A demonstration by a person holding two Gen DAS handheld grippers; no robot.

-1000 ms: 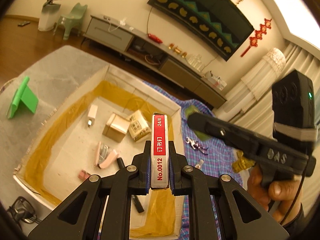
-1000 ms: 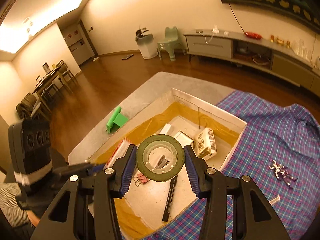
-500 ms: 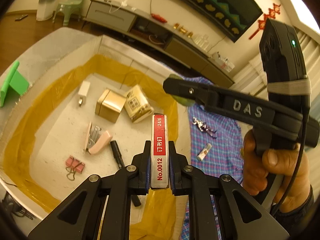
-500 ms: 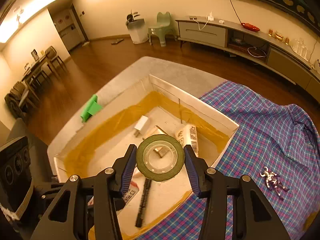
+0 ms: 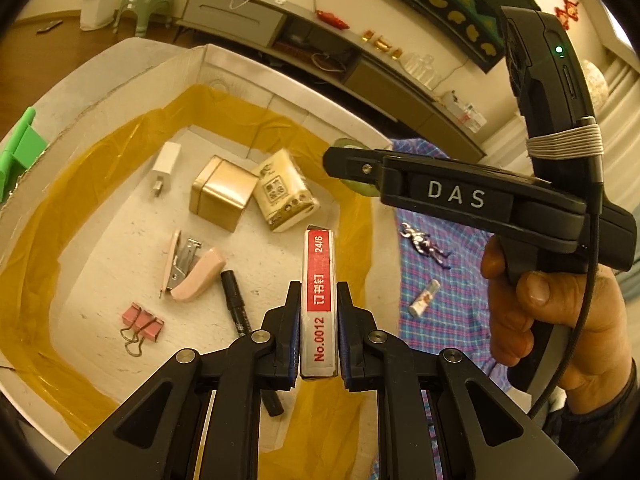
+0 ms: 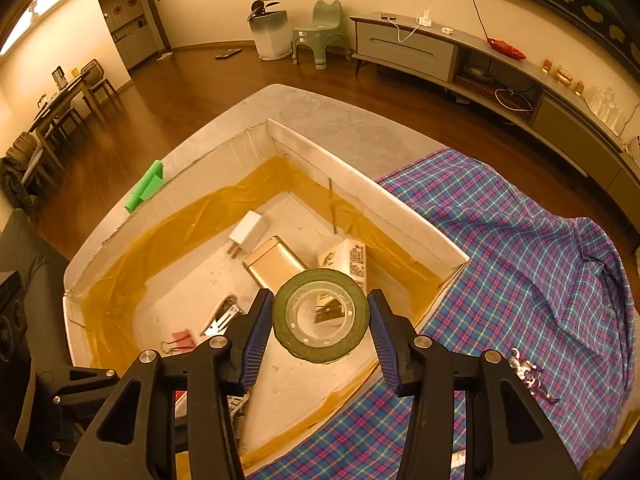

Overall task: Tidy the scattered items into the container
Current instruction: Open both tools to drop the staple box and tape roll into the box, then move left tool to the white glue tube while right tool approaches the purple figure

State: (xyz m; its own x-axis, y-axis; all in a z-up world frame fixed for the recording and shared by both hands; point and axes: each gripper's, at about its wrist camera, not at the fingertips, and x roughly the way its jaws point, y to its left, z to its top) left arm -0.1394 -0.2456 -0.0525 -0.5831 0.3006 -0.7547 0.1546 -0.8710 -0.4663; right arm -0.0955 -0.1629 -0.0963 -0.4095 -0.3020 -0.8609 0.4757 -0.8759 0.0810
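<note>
Both grippers have sunk toward the white cardboard box lined with yellow tape [image 5: 280, 96], which fills far more of each view than a second ago, and the right gripper's black body now crosses the left view at two o'clock.

The left gripper [image 5: 319, 322] has its jaws opening around the red-and-white carton of staples [image 5: 319, 304]; the pads look just beside its long sides, with thin gaps showing, so the carton is all but let go. It hangs over the box floor near the right wall, at five o'clock from the gold tin [image 5: 222, 192] and right of the black marker pen [image 5: 236, 300].

The right gripper [image 6: 320, 330] carries the dark green roll of tape [image 6: 320, 316] between wide-set jaws; whether the pads still press on it is hard to tell, since slivers of gap show on both sides. The roll sits over the box interior.

A clean drop would mean keeping both gripper tips inside the box walls, releasing the carton onto bare floor rather than the pen, and letting the roll fall flat so it cannot wheel out. On the plaid cloth, at three o'clock, a silver figurine [image 5: 426, 246] and a small tube [image 5: 424, 298] still wait.
</note>
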